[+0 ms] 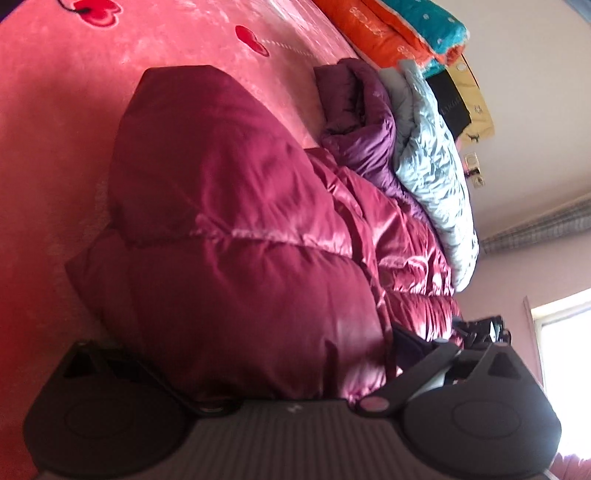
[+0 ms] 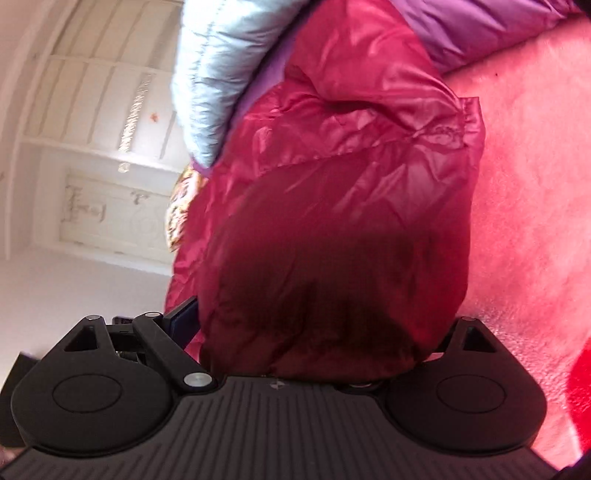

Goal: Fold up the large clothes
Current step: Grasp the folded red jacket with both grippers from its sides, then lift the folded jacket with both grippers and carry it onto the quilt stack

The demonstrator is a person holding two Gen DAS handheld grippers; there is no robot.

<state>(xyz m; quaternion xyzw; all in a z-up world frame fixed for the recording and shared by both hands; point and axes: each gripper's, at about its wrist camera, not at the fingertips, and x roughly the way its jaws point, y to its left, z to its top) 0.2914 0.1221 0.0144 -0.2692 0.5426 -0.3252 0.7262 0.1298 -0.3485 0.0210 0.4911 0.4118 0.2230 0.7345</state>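
Note:
A puffy maroon down jacket [image 1: 229,206] lies bunched on the pink bedspread [image 1: 55,147] and fills the middle of both views. Its near end bulges between the jaws of my left gripper [image 1: 258,369], which is shut on it; the fingertips are buried in the fabric. In the right wrist view the same maroon down jacket [image 2: 332,221] hangs over my right gripper [image 2: 314,343], held between the jaws, with a stitched hem at the upper right. Only one bluish pad [image 2: 181,317] of that gripper shows.
A purple jacket [image 1: 362,140] and a pale blue quilted jacket [image 1: 432,177] lie just beyond the maroon one. Folded orange and teal blankets [image 1: 399,33] are stacked at the far bed edge. A window [image 1: 565,332] is at the right; white doors [image 2: 92,147] stand to the left.

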